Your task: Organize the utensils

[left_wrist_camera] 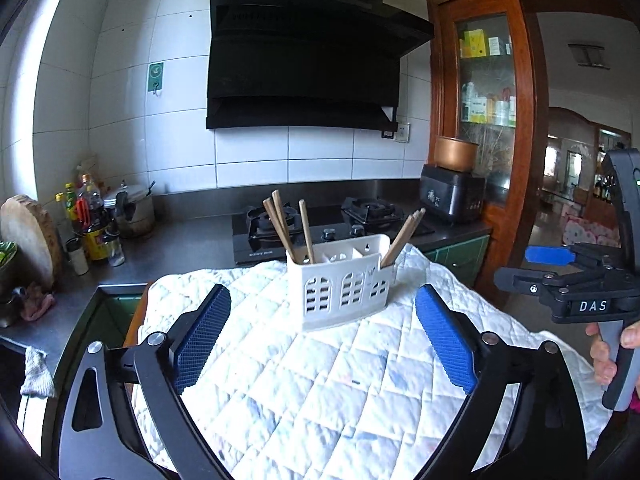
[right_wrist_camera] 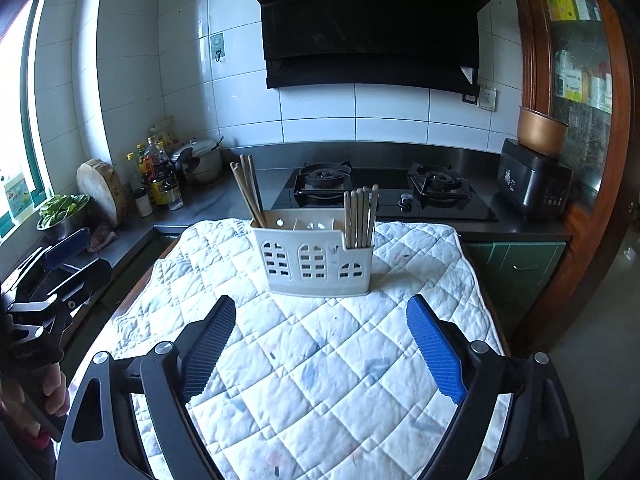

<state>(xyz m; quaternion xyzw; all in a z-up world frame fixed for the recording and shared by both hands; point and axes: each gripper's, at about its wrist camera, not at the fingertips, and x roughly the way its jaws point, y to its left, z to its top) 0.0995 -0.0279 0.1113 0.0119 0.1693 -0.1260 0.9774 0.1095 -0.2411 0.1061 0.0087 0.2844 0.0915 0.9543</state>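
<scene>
Ahead, utensil holder (right_wrist_camera: 316, 258) near quilt's (right_wrist_camera: 320, 360) far edge

My grippers' pads (left_wrist_camera: 202, 338) were blue and ribbed on black arms, the holder (right_wrist_camera: 314, 258) was cream-white with arched cut-out windows, its chopsticks (right_wrist_camera: 360, 216) pale tan, the quilted cloth (right_wrist_camera: 320, 360) white with faded blue smudges, and the hood (left_wrist_camera: 304, 56) black against white tiles (left_wrist_camera: 248, 160).

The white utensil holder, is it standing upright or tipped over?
Upright: the white utensil holder stands flat on the quilted cloth, chopsticks sticking up.
</scene>
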